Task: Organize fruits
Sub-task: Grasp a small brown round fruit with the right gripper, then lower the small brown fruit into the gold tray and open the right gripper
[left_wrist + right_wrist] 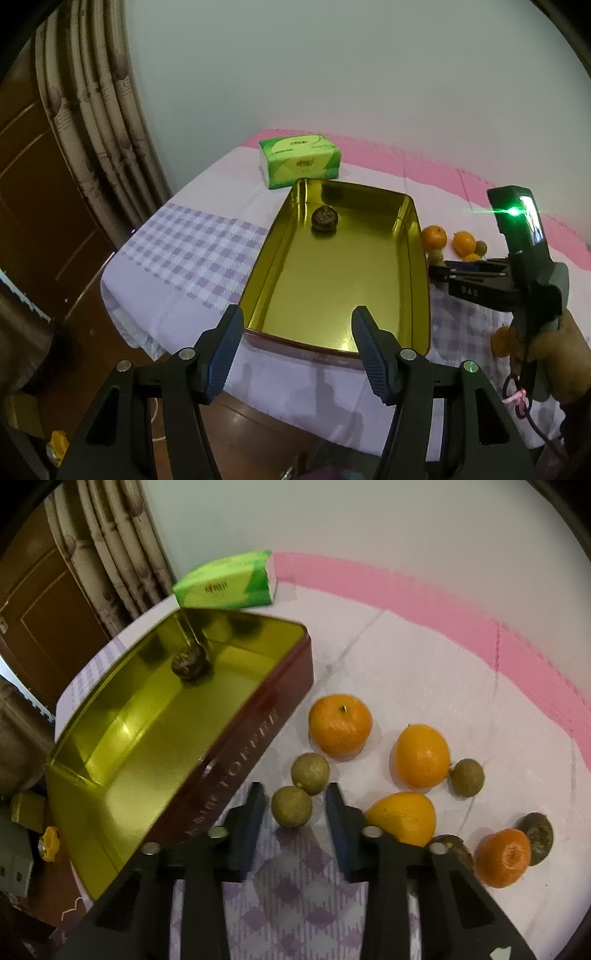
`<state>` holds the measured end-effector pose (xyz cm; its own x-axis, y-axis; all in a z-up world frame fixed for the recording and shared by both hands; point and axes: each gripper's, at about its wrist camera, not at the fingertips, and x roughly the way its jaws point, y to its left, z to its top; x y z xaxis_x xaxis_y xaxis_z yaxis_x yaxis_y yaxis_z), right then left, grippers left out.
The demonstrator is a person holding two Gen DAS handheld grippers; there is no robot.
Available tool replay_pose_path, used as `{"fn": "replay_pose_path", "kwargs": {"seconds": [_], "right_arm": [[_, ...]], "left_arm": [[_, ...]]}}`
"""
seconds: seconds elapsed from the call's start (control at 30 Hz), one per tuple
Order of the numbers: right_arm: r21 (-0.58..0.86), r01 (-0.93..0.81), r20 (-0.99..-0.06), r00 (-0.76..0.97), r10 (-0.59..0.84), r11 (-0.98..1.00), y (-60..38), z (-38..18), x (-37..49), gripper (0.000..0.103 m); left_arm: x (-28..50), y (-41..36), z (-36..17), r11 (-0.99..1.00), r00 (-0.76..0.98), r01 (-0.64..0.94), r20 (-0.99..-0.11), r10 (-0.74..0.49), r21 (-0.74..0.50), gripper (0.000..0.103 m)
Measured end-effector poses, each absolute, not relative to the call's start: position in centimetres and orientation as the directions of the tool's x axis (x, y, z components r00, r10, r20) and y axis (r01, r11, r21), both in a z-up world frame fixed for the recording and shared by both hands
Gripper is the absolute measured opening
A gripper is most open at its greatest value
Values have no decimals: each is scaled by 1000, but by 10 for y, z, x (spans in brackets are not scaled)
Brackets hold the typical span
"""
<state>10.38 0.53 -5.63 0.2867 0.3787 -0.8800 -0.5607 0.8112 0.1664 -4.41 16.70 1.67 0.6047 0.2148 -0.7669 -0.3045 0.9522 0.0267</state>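
Right hand-held gripper point(295, 808) around longan point(291, 806)

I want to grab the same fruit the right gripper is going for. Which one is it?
Find the gold tin on the checked cloth; beside its dark red wall lie two small greenish-brown round fruits. It is the nearer fruit, sitting between the right gripper's black fingers. The oranges behind are bigger and bright.

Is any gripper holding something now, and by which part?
The right gripper seems to grip a small green-brown fruit by its opposite sides; the left gripper holds nothing.
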Motion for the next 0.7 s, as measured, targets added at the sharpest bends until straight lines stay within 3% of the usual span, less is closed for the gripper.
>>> {"fn": "replay_pose_path", "kwargs": {"seconds": [0.13,0.37,0.53,0.7], "right_arm": [[167,-553,-869,309,387,816,-4,-53,97,22],[216,-559,-801,368,473,800,-25,1,80,22],[237,-626,-760,357,543,743,8,35,84,22],[227,-673,-774,314,550,704,54,31,96,22]], "left_arm": [[-44,168,16,950,602,-312,-767,220,27,62],[-46,170,19,946,610,-325,-762,217,9,62],[-48,174,21,940,611,-341,-762,214,-9,62],[-49,177,20,939,606,-342,-771,196,-31,68]]}}
